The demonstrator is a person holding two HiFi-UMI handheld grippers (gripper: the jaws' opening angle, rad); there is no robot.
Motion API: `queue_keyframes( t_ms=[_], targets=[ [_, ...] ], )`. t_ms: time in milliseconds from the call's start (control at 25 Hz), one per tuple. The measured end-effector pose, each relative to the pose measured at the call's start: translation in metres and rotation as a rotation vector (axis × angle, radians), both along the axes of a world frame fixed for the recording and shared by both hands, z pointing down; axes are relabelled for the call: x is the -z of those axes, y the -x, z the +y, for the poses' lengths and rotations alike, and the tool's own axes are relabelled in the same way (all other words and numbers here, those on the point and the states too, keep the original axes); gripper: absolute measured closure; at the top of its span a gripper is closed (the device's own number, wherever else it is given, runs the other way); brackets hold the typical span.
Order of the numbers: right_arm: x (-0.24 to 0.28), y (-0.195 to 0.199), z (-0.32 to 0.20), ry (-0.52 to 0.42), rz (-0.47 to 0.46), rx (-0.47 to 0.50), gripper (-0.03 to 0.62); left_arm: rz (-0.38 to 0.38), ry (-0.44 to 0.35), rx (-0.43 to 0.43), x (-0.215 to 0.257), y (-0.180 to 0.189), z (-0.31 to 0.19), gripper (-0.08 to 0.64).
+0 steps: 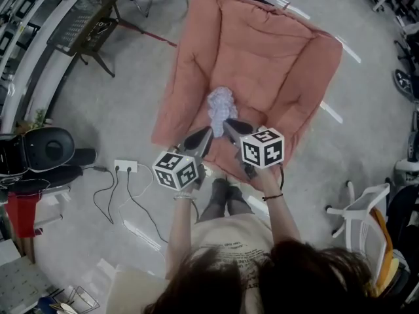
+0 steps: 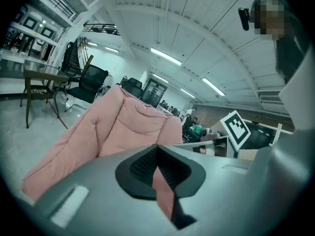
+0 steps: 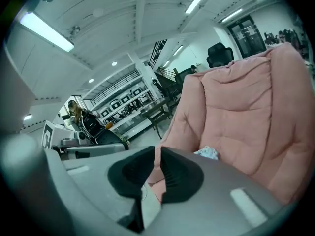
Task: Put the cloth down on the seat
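Just in front of the person, the left hand-held gripper (image 1: 207, 132) has its jaws together on nothing, and the right hand-held gripper (image 1: 229, 123) shows a narrow, empty gap. Just beyond their tips, the crumpled white cloth (image 1: 221, 105) lies on the pink padded seat (image 1: 268, 57).

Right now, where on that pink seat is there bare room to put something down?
Bare: the back of the seat beyond the cloth, and strips between cloth and each raised side. Crowded: the front edge, where the left gripper and right gripper hang near the cloth.
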State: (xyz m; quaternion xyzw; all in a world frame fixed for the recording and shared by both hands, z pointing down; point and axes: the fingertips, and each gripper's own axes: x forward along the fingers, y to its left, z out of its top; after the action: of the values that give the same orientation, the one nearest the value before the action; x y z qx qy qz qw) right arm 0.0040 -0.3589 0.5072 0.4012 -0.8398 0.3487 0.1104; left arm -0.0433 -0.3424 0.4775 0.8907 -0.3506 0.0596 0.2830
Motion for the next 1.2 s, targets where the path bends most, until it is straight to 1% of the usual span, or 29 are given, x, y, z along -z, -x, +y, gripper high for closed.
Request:
queue_keyframes(
  t_ms=[200,360,560,760,1200],
  targets=[
    [0.029,0.009,0.011,-0.053,-0.001,0.021,0.557,0.006,-0.038,-0.030,0.024,0.001,0.019,0.565],
    [0.047,0.008,0.023,-0.082,-0.008,0.031,0.571,0.011,-0.055,-0.047,0.036,-0.001,0.032,0.565],
    [0.065,0.006,0.028,-0.113,-0.029,0.030,0.589,0.013,-0.097,-0.070,0.054,-0.004,0.034,0.565],
    [0.084,0.010,0.036,-0.150,-0.044,0.053,0.589,0.013,-0.134,-0.090,0.070,-0.003,0.039,0.565],
    [0.120,0.017,0.044,-0.245,-0.045,0.098,0.590,0.025,-0.190,-0.099,0.094,0.001,0.047,0.565]
  ],
)
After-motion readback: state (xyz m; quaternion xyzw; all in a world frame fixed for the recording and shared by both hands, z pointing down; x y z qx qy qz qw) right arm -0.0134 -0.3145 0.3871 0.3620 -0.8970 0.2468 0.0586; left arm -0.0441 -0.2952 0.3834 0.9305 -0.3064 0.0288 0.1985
